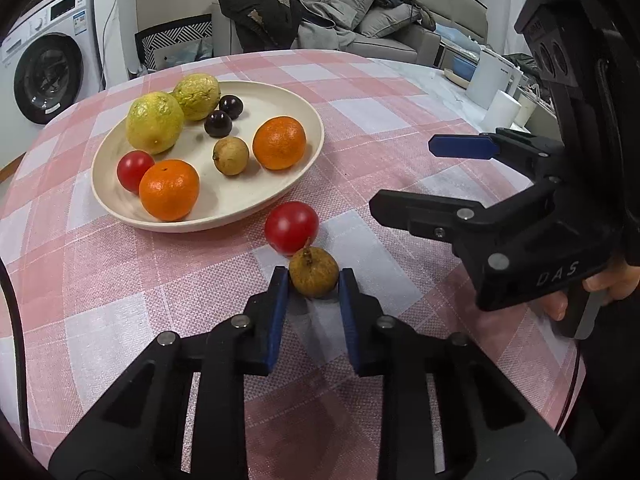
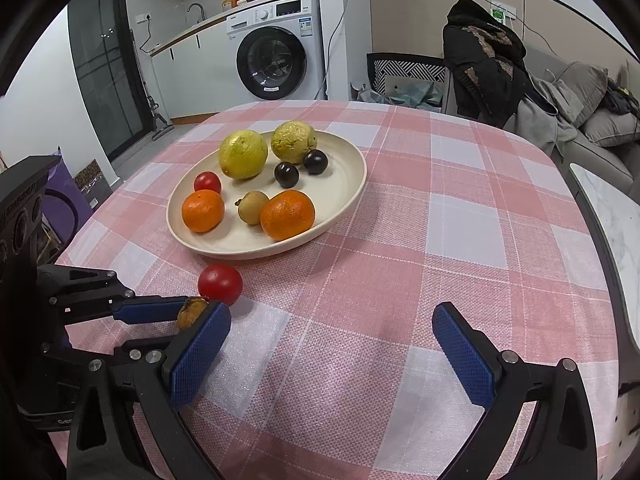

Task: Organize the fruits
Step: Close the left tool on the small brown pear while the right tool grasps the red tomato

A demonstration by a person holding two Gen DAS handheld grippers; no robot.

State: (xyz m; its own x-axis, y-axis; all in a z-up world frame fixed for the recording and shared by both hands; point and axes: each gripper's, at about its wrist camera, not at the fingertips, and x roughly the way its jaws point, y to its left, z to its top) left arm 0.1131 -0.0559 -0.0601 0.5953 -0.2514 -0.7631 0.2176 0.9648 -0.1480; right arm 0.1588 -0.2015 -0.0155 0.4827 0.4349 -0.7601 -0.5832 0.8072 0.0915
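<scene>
A cream plate (image 1: 276,196) (image 2: 344,208) on the checked tablecloth holds two yellow-green fruits, two dark plums, two oranges (image 1: 169,189), a small red tomato and a brown longan (image 1: 231,155). In front of the plate a red tomato (image 1: 291,227) (image 2: 220,283) lies on the cloth, touching a brown wrinkled fruit (image 1: 314,276) (image 2: 189,314). My left gripper (image 1: 314,284) has its blue pads against both sides of that brown fruit, which rests on the cloth. My right gripper (image 2: 332,344) (image 1: 404,172) is open and empty, hovering to the right of the loose fruit.
The round table's pink and white checked cloth (image 2: 440,240) spreads right of the plate. A washing machine (image 2: 276,52), a chair with a dark jacket (image 2: 480,60) and a sofa (image 1: 380,20) stand beyond the table. White containers (image 1: 492,80) sit at the far right.
</scene>
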